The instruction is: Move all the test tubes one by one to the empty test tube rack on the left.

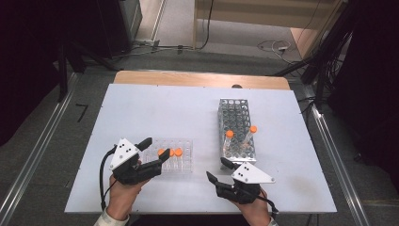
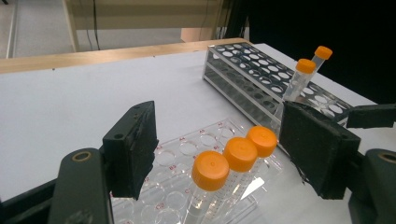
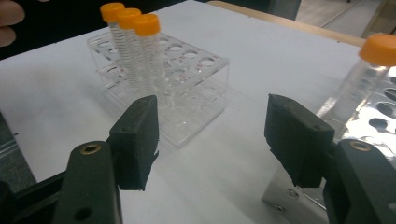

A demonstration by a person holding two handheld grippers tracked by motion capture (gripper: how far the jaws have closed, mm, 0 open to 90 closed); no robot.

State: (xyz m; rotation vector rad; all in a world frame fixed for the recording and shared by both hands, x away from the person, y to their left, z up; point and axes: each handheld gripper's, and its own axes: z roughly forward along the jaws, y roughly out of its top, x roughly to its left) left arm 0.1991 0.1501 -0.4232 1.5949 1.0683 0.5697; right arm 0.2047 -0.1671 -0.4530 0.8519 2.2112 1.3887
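1. Left tongs [image 2: 219, 154] sit closest to the lens: jaws apart, nothing pinched, pads clear of the caps on both sides.
2. Between those jaws stand three orange-capped tubes [image 2: 236, 156], upright in a row in the clear plastic rack [image 2: 187, 149], at its right end as seen from above.
3. Rack markings: small red well codes moulded on the top plate. "C2" reads fairly well, "B3" less so; the rest are too small or blurred.
4. High view: left tongs [image 1: 157, 149] hover at the rack's [image 1: 181, 162] near-left corner, with the orange caps [image 1: 170, 152] just beside the jaw tips.
5. Right tongs [image 3: 212, 140]: jaws wide, empty, over bare white bench [image 3: 219, 177]. High view puts them [image 1: 217, 170] just in front of the metal rack [image 1: 235, 117].
6. Metal rack holds two more orange-capped tubes [image 1: 240, 139], both leaning, in its near rows.
7. No brand or label legible on the tubes, tongs or metal rack.
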